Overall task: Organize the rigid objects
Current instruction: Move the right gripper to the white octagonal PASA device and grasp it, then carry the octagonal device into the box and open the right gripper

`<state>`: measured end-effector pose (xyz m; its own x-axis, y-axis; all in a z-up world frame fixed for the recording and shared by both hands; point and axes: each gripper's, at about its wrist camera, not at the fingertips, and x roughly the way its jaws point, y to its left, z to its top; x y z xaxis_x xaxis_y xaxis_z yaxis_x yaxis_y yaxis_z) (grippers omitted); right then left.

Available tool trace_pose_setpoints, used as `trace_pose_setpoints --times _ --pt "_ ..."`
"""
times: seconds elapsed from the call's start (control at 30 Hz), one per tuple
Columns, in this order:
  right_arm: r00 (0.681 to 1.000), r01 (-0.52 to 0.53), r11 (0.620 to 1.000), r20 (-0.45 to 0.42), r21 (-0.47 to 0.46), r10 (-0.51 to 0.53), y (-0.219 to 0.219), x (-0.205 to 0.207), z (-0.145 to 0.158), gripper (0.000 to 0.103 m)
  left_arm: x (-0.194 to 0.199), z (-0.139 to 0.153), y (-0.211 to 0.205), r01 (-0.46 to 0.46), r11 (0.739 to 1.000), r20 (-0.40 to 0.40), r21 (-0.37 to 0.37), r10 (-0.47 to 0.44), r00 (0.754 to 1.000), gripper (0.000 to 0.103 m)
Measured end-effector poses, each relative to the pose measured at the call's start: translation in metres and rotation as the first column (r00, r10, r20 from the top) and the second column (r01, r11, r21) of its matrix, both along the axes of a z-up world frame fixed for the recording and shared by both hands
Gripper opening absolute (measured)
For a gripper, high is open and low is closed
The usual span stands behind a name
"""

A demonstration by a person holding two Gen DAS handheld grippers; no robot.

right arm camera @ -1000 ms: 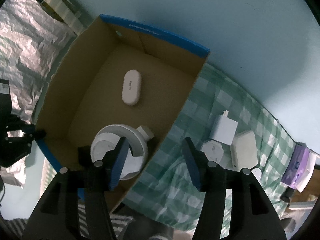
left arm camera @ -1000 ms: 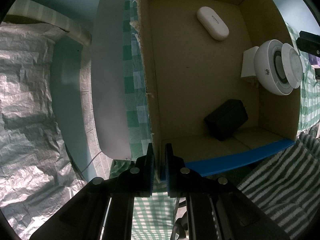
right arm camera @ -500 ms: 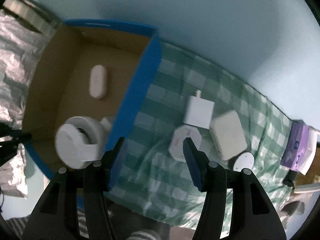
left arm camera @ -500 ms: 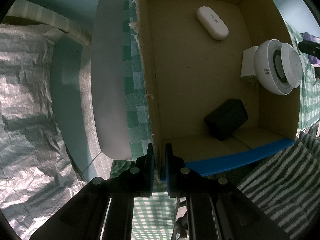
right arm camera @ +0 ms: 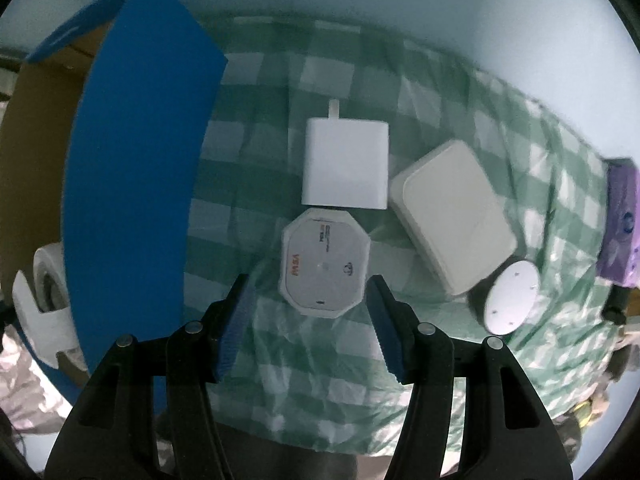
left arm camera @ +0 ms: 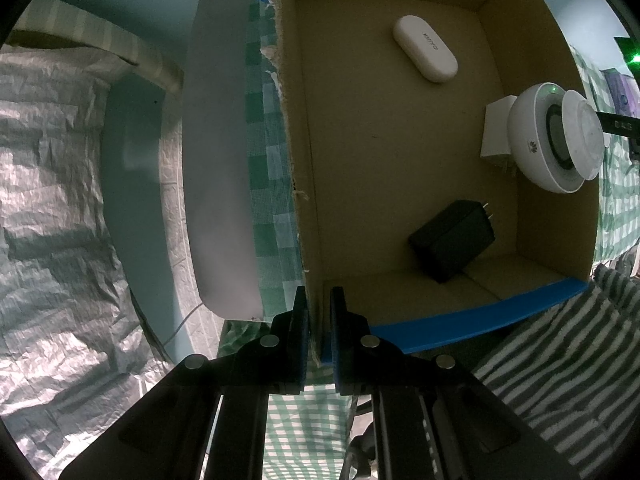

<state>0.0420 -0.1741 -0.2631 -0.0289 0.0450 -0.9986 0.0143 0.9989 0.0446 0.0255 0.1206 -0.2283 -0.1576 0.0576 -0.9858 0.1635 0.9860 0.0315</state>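
Right wrist view: we see right tongs (right arm camera: 308, 330) apart, octagonal device (right arm camera: 325, 266) just ahead; left tongs (left arm camera: 319, 322) clamp box wall (left arm camera: 306, 216), hiding its edge.

— What is cut off in the left wrist view?
— The round white speaker (left arm camera: 554, 138) is partly covered by the box wall (left arm camera: 556, 240) at the right, and a white adapter (left arm camera: 496, 128) is half hidden behind it. The printing on the white oval case (left arm camera: 425, 48) is too small to be read.

— And in the right wrist view?
— The box interior at the far left is largely blocked by the blue box side (right arm camera: 132, 168). The purple packet (right arm camera: 620, 220) at the right edge is blurred and clipped. The small print on the octagonal device (right arm camera: 324, 260) cannot be made out. A dark item under the white disc (right arm camera: 512, 298) is mostly hidden.
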Motion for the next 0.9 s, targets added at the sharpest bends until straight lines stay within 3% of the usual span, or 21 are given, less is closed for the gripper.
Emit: trace_pose_setpoints --times 0.67,0.9 --pt "1.0 0.018 0.999 -0.014 -0.042 -0.019 0.001 0.018 -0.043 0.06 -0.002 0.0 -0.001 -0.004 1.0 0.0 -0.002 0.004 1.0 0.008" --pt "1.0 -0.031 0.997 -0.005 -0.074 0.031 0.009 0.007 -0.05 0.053 -0.003 -0.001 -0.002 -0.004 1.0 -0.001 -0.001 0.004 1.0 0.008"
